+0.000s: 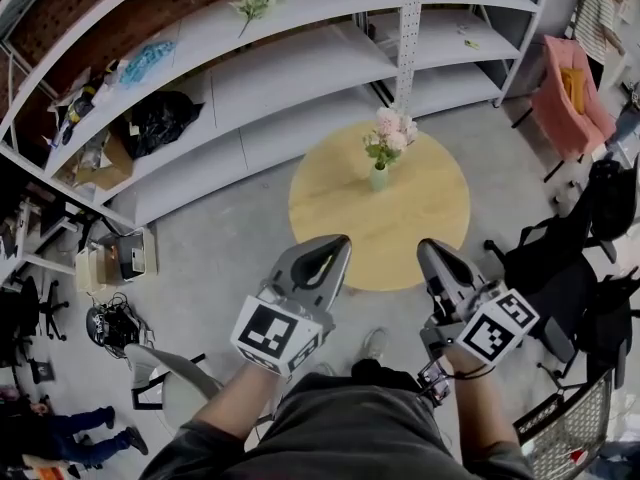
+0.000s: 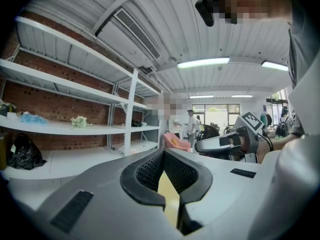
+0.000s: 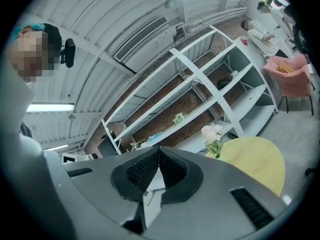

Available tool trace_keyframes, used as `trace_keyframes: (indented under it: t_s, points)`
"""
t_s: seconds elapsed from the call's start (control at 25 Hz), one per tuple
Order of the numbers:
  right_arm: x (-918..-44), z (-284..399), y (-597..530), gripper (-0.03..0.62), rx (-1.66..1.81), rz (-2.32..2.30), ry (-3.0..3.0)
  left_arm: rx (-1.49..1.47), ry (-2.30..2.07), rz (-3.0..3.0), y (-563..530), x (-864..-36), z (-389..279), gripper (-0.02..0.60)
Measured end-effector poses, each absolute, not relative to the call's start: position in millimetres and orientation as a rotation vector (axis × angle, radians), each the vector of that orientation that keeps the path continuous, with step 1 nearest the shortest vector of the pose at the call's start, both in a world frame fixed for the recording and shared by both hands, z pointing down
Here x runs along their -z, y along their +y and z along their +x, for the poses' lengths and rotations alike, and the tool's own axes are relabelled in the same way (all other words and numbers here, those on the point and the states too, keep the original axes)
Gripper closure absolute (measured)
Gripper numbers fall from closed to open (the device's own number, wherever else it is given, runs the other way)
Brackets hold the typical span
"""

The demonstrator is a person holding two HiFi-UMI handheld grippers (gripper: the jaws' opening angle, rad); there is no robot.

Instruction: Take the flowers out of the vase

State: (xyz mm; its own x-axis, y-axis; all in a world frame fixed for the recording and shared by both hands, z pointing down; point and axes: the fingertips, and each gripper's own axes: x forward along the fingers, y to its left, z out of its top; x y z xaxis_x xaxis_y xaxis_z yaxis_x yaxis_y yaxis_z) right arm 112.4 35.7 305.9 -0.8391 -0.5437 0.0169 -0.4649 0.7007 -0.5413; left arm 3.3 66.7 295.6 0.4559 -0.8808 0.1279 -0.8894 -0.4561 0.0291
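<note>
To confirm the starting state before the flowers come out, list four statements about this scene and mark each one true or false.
1. The pink flowers stand in the pale green vase on the round yellow wooden table. True.
2. The left tool grips a flower stem. False: its jaws are together on nothing, well apart from the pale green vase.
3. The right tool is shut and empty. True.
4. The pale green vase lies tipped over. False: it stands upright.
</note>
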Motion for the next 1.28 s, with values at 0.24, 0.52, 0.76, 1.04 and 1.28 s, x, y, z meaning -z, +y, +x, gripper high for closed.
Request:
trace_keyframes:
  t_s: [0.24, 0.52, 0.76, 1.04, 1.28]
  points:
    - [-314, 129, 8, 0.579, 0.853, -0.790, 2.767, -0.162, -1.629, 2.570, 40, -300, 14, 0.572]
    - [-321, 131, -11, 0.579, 0.881, -0.777, 2.783, -0.160, -1.636, 2.549, 20, -303, 17, 0.572]
    - [-326, 127, -25, 0.579, 0.890, -0.805, 2.792, -0.152, -1.610, 2.554, 3, -308, 13, 0.572]
    - [-339, 106, -58, 0.579, 0.915, -0.872, 2.785, -0.165, -1.538, 2.561, -34, -327, -6, 0.572]
    - [-354, 76, -93, 0.579, 0.945, -0.974, 2.760, -0.191, -1.439, 2.573, -74, -348, -34, 0.572]
